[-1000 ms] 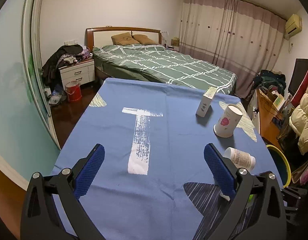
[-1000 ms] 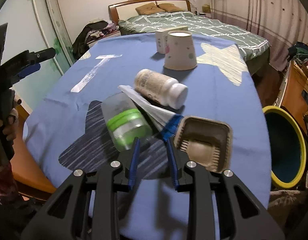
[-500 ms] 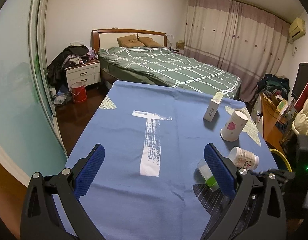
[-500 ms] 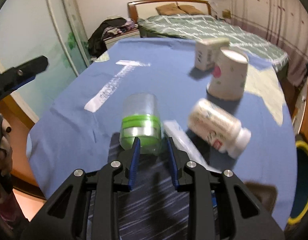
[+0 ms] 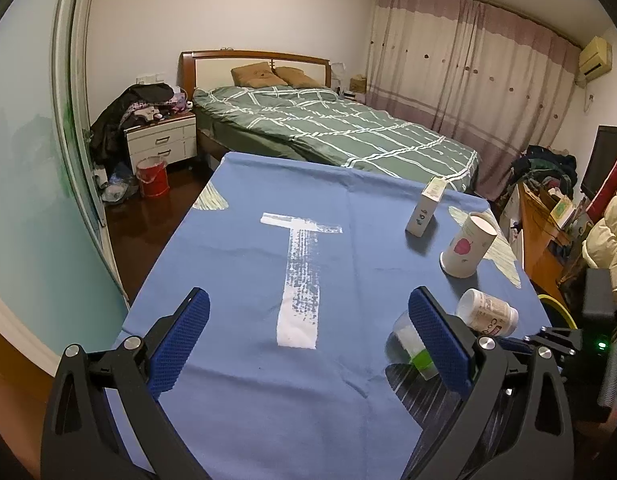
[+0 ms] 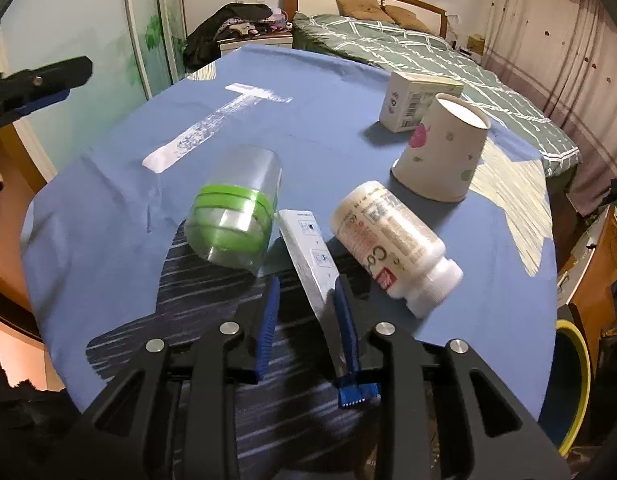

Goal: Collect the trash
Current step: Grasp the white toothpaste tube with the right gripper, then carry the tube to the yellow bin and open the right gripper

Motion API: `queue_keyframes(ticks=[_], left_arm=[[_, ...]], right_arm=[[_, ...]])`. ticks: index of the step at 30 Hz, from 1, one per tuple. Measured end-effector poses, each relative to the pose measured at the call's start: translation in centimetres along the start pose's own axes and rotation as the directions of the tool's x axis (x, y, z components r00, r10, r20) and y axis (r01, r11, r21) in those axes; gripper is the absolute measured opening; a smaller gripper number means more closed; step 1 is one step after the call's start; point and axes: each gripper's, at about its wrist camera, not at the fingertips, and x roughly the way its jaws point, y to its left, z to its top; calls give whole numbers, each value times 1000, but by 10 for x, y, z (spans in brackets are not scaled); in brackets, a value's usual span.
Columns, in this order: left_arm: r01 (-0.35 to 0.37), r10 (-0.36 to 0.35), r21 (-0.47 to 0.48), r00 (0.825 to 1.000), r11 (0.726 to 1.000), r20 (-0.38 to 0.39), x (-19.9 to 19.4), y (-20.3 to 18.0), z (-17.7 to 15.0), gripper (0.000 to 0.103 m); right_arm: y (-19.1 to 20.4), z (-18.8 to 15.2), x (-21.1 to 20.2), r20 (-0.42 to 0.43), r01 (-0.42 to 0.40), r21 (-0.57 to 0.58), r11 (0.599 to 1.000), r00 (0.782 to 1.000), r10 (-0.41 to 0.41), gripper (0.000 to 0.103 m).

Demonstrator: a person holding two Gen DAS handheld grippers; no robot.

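Cloth, blue and creased, covers the worktop [image 6: 108,208]. On it, near the right edge: an upturned paper cup [image 6: 442,148], a clear plastic jar [image 6: 234,208] lying empty, a white pill bottle [image 6: 392,240], a flat foil sachet [image 6: 308,256]. Right tool [image 6: 306,312] narrowly spread around the sachet's end; left tool [image 5: 308,340] wide, empty.

A matt blue cloth [image 6: 348,92] with faint creases covers the table. At centre frame, the clear plastic jar [image 6: 234,210] shines glossily beside a white plastic bottle [image 6: 392,240] with a printed label. The paper cup [image 6: 442,152] looks matt, the small box [image 6: 416,100] cardboard.
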Motion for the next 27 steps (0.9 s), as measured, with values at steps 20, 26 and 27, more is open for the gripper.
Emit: queue_keyframes(ticks=[20, 26, 27], left_arm=[[15, -14, 34, 999, 999, -28, 4, -13, -3, 98], [29, -26, 53, 999, 998, -44, 9, -23, -7, 98], [30, -28, 57, 999, 998, -45, 10, -24, -7, 98]], right_arm=[[-36, 9, -39, 172, -105, 199, 974, 982, 71, 10], [-74, -5, -66, 210, -57, 290, 955, 978, -5, 10], [-93, -14, -68, 203, -35, 340, 940, 979, -37, 11]])
